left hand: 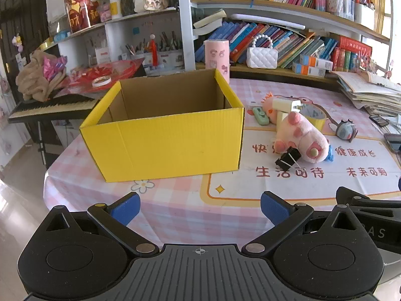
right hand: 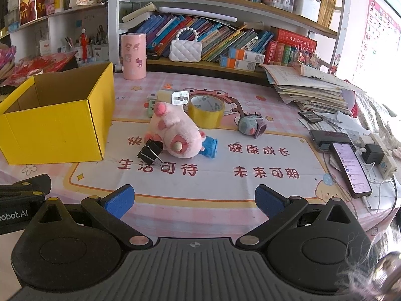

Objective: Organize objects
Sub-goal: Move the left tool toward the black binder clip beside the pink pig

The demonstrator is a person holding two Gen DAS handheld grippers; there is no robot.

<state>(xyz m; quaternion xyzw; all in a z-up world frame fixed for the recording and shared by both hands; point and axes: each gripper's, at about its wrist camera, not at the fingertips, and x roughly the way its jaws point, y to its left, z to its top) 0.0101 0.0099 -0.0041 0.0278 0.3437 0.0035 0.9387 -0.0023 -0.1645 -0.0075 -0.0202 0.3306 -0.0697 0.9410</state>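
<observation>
An open yellow cardboard box stands on the pink checked tablecloth, and nothing shows inside it. To its right lie a pink plush toy, a black binder clip, a yellow tape roll, a white charger plug, a small green item and a grey round toy. My left gripper hovers open in front of the box. My right gripper hovers open near the table's front edge, short of the clip and plush.
A pink cylinder stands behind the box. Stacked papers, two phones and chargers with cables fill the table's right side. Bookshelves rise behind. A keyboard sits left of the table.
</observation>
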